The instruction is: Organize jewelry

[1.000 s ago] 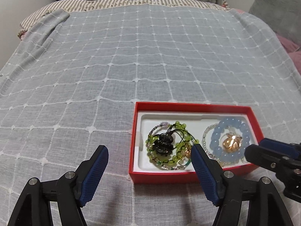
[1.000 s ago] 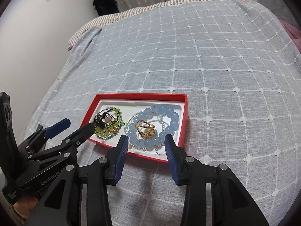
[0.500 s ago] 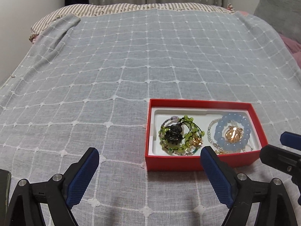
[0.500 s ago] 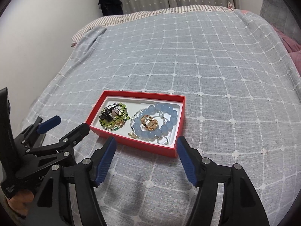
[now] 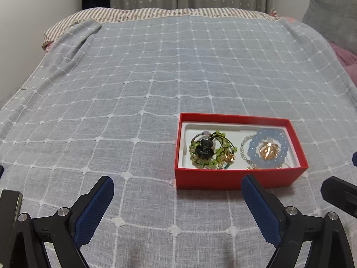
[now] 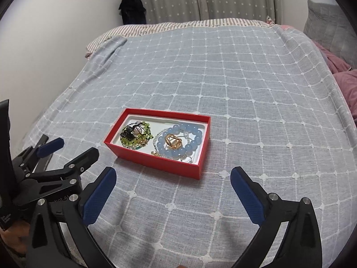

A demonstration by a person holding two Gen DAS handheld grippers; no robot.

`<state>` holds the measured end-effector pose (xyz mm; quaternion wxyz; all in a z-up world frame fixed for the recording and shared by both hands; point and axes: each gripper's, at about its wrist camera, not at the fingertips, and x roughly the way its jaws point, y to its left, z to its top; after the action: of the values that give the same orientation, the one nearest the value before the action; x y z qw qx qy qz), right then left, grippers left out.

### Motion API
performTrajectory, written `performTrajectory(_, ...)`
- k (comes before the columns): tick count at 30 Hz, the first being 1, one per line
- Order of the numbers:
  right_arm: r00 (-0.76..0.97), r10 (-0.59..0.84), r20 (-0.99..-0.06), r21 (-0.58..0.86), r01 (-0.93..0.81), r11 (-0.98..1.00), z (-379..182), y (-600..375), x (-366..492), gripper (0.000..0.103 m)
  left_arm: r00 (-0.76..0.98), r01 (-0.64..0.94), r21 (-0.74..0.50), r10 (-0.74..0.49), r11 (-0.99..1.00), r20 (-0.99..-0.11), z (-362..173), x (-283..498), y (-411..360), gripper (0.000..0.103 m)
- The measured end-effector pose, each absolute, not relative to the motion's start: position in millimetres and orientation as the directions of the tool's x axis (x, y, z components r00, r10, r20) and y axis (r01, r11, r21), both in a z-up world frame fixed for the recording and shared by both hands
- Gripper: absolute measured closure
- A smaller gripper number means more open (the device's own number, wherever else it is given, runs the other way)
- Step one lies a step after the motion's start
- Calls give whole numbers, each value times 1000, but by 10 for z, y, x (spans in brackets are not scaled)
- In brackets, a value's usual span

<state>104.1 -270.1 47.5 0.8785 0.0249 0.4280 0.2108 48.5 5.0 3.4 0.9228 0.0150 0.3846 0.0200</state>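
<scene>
A red box (image 5: 236, 181) with a white liner lies on the grey checked bedspread; it also shows in the right wrist view (image 6: 156, 162). Inside lie a green bead bracelet with a black charm (image 5: 206, 149) (image 6: 135, 135), a pale blue bead bracelet (image 5: 266, 147) (image 6: 179, 139) and a gold ring piece (image 5: 267, 150) (image 6: 173, 141). My left gripper (image 5: 176, 188) is open and empty, in front of the box. My right gripper (image 6: 173, 184) is open and empty, also in front of the box.
The bedspread (image 5: 156, 78) covers the whole bed. A striped pillow edge (image 5: 178, 13) and curtains lie at the far end. A grey cushion (image 5: 334, 17) and pink bedding (image 5: 348, 60) sit at the right. A wall runs along the left.
Both grippers have pulled back from the box and opened wider. The box and its jewelry have not moved.
</scene>
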Motion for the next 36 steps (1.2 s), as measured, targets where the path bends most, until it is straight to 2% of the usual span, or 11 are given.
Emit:
performTrajectory(3,577,383,-722,208,-347,915,538,-2737,950,0,692,-1,48,36,999,-721,37,428,25,1)
performTrajectory(20,657,280,-700,111,-287,951,615,-2711,483,0,690,-53,35,62,998,-721,17,72,142,1)
performTrajectory(36,651,273,-708,99,-291,952,606,-2707,262,0,700,-33,35,48,999,-713,11,-60,94,1)
